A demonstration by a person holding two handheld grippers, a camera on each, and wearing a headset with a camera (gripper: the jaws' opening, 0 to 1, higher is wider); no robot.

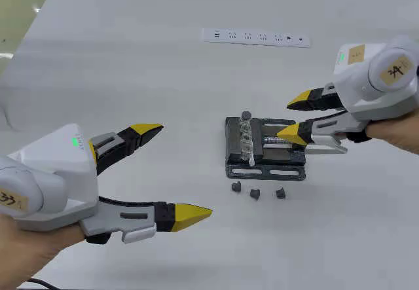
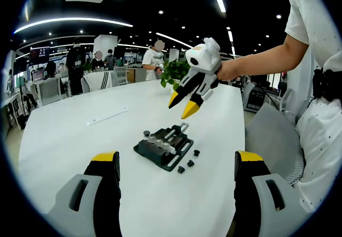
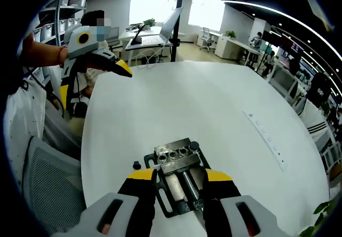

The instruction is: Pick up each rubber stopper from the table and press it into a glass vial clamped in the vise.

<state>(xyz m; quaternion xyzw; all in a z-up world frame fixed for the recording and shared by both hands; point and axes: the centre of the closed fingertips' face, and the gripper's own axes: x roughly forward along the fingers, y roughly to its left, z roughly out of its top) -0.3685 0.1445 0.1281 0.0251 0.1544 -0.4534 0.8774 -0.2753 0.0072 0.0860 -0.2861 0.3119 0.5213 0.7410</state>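
**Vise, vials and loose stoppers, as you see them from above.**
Your dark vise (image 1: pixel 265 171) sits flat, its jaws closed on a row of clear glass vials (image 1: pixel 246 143) that stand upright side by side. The vial at the end farthest from you carries a dark capping stopper (image 1: pixel 246 115); the other mouths stand open. Three small dark rubber stoppers (image 1: pixel 255 194) lie loose just in front of the vise's near edge, spaced apart in a shallow row.
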